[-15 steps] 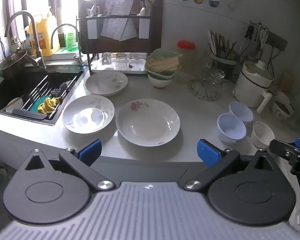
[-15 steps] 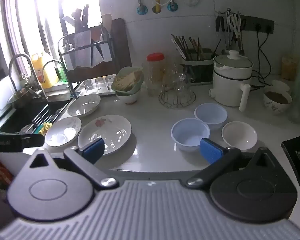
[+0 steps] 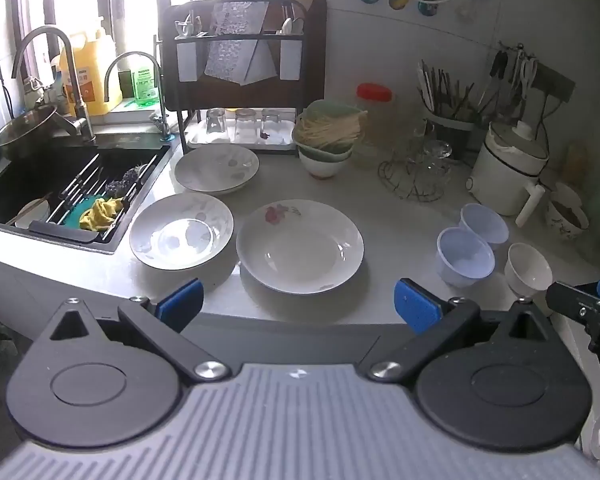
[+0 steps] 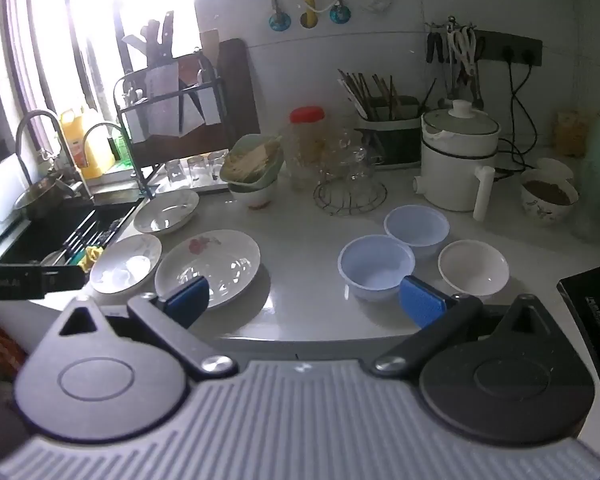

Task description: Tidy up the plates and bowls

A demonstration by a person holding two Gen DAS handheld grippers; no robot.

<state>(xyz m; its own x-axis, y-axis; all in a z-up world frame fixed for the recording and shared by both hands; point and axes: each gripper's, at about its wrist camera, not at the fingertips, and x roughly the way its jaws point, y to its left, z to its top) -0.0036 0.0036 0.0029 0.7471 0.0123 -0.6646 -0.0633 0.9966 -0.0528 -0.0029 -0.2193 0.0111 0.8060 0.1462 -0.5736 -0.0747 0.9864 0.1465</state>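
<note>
- Here, the pale surface (image 3: 400,240) runs along a tiled kitchen wall, with a bright window behind the black sink (image 3: 40,184) at its left end.
- Three plates lie near the sink: a flowered plate (image 3: 300,246) at the front edge, a second plate (image 3: 181,231) just beside it toward the sink, and a third plate (image 3: 217,168) behind them.
- To the right, well apart from the plates, two pale blue bowls (image 4: 376,266) touch each other, with a small white bowl (image 4: 473,266) just beside them.
- At the back stand a dark dish rack (image 3: 242,80) holding upturned glasses, a stack of bowls topped with noodles (image 3: 326,136), a red-lidded jar (image 3: 374,116), a wire stand (image 3: 414,176), a chopstick holder (image 3: 446,120) and a white electric pot (image 3: 508,168).
- The left gripper (image 3: 298,306) hovers off the front edge before the flowered plate, its blue-padded fingers (image 3: 180,304) spread wide and holding nothing.
- The right gripper (image 4: 304,304) hangs before the bowls, fingers (image 4: 422,306) likewise wide apart and empty.
</note>
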